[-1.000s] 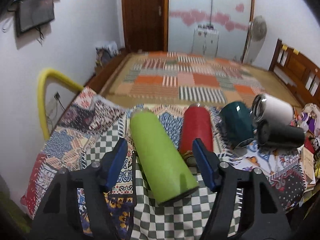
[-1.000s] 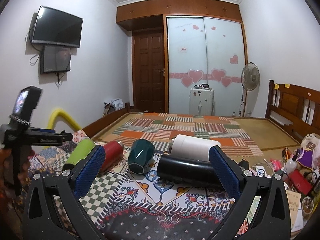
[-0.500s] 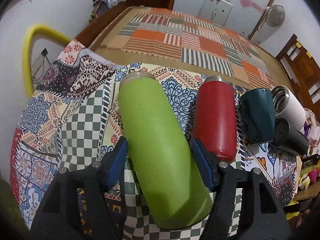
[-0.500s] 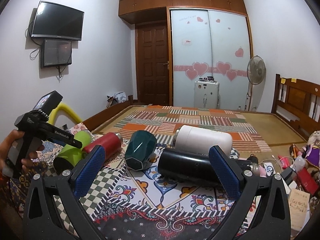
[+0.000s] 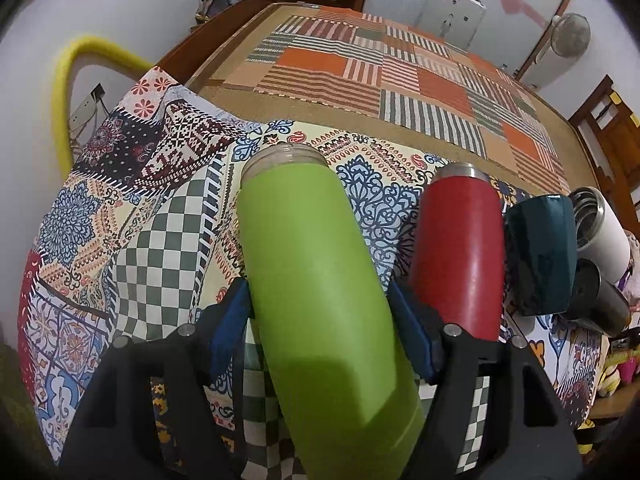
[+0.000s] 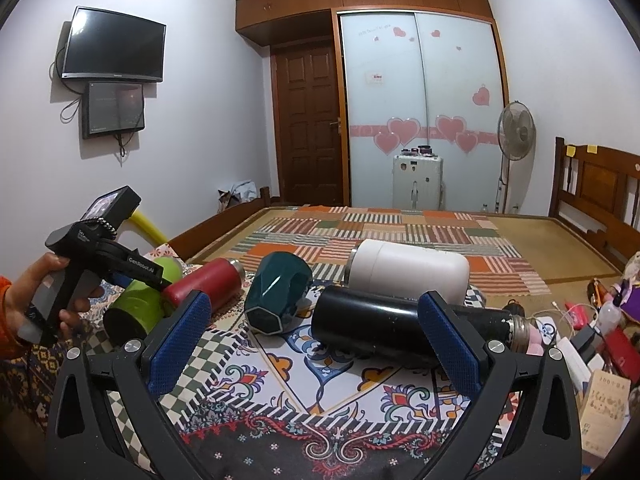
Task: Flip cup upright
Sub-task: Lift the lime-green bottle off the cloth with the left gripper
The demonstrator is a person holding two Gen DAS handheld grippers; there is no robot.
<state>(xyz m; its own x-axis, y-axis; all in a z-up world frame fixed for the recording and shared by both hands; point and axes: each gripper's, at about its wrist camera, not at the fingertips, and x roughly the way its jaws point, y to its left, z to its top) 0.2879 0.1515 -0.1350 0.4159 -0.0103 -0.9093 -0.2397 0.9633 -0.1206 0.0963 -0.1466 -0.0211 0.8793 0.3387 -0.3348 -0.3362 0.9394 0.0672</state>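
Pale lilac walls (image 6: 208, 128) enclose a bedroom lit evenly from within, with a dark television (image 6: 114, 50) and a smaller screen (image 6: 113, 110) mounted at ten o'clock. At twelve o'clock stand a brown panelled door (image 6: 308, 136) and frosted sliding wardrobe doors (image 6: 420, 108) stuck with pink hearts, a small white cabinet (image 6: 417, 182) before them, a pedestal fan (image 6: 515, 130) at two o'clock. A striped patchwork mat (image 6: 380, 232) covers the wooden bed, whose headboard (image 6: 596, 196) rises at three o'clock.
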